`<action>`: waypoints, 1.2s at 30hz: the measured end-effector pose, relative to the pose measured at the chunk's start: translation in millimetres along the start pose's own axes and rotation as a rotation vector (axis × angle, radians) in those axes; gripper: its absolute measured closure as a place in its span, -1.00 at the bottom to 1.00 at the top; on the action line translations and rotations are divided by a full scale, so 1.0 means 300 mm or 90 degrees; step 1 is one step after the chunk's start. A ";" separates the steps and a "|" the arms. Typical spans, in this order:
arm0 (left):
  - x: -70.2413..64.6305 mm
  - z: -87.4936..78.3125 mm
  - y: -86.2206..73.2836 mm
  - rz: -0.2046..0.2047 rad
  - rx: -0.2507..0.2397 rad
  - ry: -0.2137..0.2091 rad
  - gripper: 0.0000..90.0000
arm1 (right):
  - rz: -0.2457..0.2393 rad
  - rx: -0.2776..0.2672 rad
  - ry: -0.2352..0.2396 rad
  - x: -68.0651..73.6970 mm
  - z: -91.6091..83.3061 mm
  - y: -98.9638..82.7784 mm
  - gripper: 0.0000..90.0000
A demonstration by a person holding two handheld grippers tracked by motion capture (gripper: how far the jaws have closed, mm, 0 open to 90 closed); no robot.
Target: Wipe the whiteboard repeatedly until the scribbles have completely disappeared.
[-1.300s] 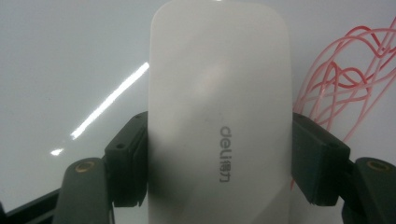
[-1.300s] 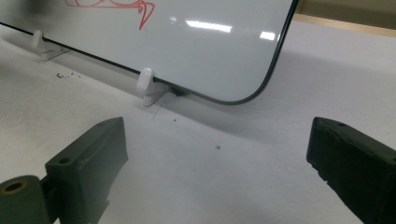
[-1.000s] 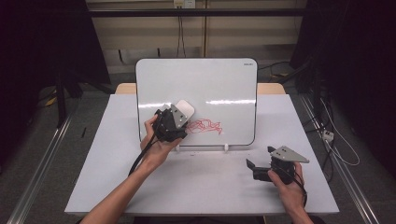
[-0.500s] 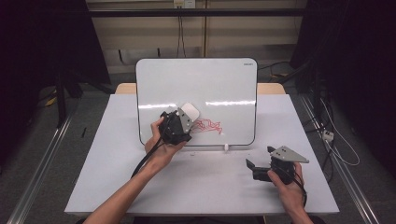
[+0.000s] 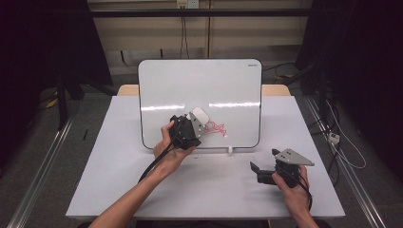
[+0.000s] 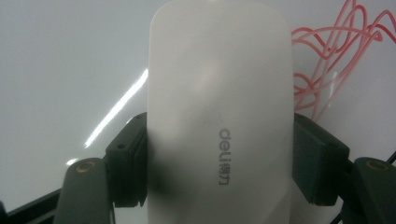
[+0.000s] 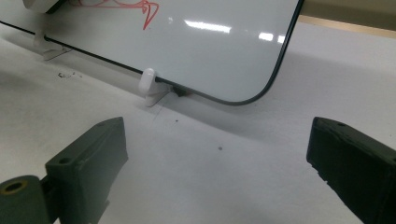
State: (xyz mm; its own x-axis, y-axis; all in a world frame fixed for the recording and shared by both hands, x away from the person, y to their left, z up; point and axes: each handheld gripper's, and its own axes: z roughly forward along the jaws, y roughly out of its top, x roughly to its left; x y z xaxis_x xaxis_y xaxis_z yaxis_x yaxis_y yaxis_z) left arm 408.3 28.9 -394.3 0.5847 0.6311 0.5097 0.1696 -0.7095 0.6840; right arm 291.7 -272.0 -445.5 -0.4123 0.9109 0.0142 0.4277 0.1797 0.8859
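On the table, the left gripper pinching the eraser has slid toward 3 o'clock, shrinking the scribble; the right gripper gapes empty.

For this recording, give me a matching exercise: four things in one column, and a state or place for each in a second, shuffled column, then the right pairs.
Column one:
1. white eraser
2. red scribble
3. right hand-held gripper
4. whiteboard

Column two:
A. standing propped on small white feet on the table
B. open, above bare table
C. clamped between the left hand-held gripper's jaws
D. drawn on the board's lower part, beside the eraser

Pairs: 1-C, 2-D, 3-B, 4-A
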 end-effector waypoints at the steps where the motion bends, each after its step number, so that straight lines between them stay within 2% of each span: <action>1: -0.001 0.000 0.000 0.001 0.000 0.000 -0.32 | 0.000 0.000 0.000 0.000 0.000 0.000 -0.89; 9: -0.028 0.006 0.016 0.017 -0.002 0.000 -0.31 | -0.001 0.000 0.001 0.000 0.001 0.000 -0.89; 16: -0.041 0.011 0.027 0.015 -0.003 -0.006 -0.31 | -0.001 0.000 0.001 -0.001 0.002 0.000 -0.89; 22: -0.065 0.020 0.050 0.032 -0.005 -0.013 -0.31 | 0.000 0.000 0.001 -0.001 0.000 0.000 -0.88; 25: -0.070 0.022 0.059 0.030 -0.001 -0.015 -0.31 | 0.001 -0.001 0.001 -0.003 -0.001 -0.001 -0.88; 27: -0.075 0.027 0.074 0.010 -0.004 -0.024 -0.31 | 0.001 0.000 0.001 -0.004 -0.001 -0.001 -0.88; 28: -0.086 0.031 0.085 0.011 -0.005 -0.022 -0.31 | 0.001 0.000 0.000 -0.005 0.000 -0.001 -0.88; 30: -0.105 0.038 0.104 0.039 -0.006 -0.018 -0.31 | 0.003 0.000 0.001 -0.003 0.001 0.000 -0.88; 32: -0.111 0.042 0.115 0.033 0.002 -0.021 -0.31 | -0.003 -0.001 0.002 0.000 -0.002 0.000 -0.88; 36: -0.129 0.044 0.124 0.042 0.001 -0.011 -0.31 | -0.002 -0.001 0.004 -0.004 -0.003 -0.002 -0.89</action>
State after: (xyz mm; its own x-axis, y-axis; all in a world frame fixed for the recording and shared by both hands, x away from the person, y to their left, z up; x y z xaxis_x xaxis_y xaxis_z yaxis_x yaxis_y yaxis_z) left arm 402.6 -26.1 -395.4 0.6084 0.5770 0.5448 0.1313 -0.7502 0.6480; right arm 291.2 -273.5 -445.7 -0.4186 0.9081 0.0149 0.4248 0.1813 0.8869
